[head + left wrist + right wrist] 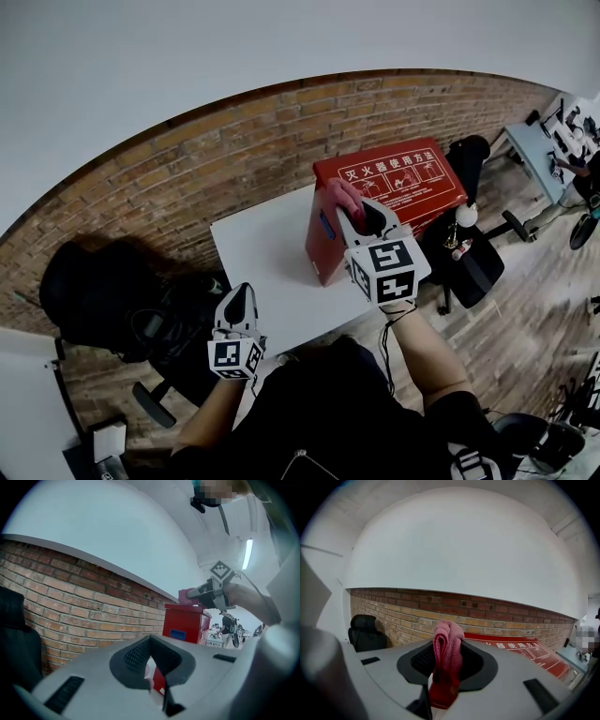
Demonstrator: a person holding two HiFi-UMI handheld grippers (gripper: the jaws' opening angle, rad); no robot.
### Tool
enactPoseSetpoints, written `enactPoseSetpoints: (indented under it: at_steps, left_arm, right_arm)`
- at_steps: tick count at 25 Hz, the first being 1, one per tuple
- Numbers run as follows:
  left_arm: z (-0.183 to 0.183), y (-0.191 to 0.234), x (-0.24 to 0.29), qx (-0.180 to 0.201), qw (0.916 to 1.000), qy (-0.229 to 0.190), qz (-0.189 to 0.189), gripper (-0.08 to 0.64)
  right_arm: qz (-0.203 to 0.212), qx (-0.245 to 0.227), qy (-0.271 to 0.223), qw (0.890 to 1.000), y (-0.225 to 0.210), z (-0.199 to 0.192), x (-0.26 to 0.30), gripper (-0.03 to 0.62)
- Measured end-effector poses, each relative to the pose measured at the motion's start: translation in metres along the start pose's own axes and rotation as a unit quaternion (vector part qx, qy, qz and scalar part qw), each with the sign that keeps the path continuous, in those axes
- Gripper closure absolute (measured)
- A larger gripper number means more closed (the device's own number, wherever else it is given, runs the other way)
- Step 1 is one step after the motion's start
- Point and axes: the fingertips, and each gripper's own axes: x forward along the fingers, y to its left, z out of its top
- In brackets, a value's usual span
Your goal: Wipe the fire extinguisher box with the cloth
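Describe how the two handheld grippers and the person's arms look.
Left gripper and right gripper match: light grey bodies, tapering tongs with black ribbed pads, each carrying a white cube with black square markers. A thin black cable runs from the right one. The person wears a black top; forearms unsleeved.

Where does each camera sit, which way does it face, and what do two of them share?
Head view: on the person's head, facing steeply down at table, red box, both forearms, left gripper and right gripper.
Left gripper view: on the left gripper, facing across the table at the box; own jaws together, empty.
Right gripper view: on the right gripper, facing the brick wall over the box; own jaws clamp the pink cloth.
Shared: head and left gripper views both show the right gripper's cloth at the box's top.
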Motion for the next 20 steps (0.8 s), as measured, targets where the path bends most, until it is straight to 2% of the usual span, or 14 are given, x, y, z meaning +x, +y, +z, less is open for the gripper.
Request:
enactPoseSetpoints:
  at_steps: [4, 11, 20]
  left_arm:
    - [0.003, -0.004, 0.0, 0.007, 0.9999, -0.004, 0.013, 0.538]
    - [0.012, -0.012, 0.005, 0.014, 0.9978, -0.016, 0.062, 0.538]
    - [0.015, -0.045, 0.017, 0.019, 0.9954, -0.023, 0.091, 0.538]
  right_arm:
    - [0.014, -0.019, 0.008, 1.0, -0.003, -0.002, 0.0, 0.474]
    - [0.05, -0.046, 0.008, 0.998, -0.015, -0.005, -0.001, 0.474]
    - [0.086, -0.073, 0.008, 0.994, -0.043, -0.012, -0.008, 0.474]
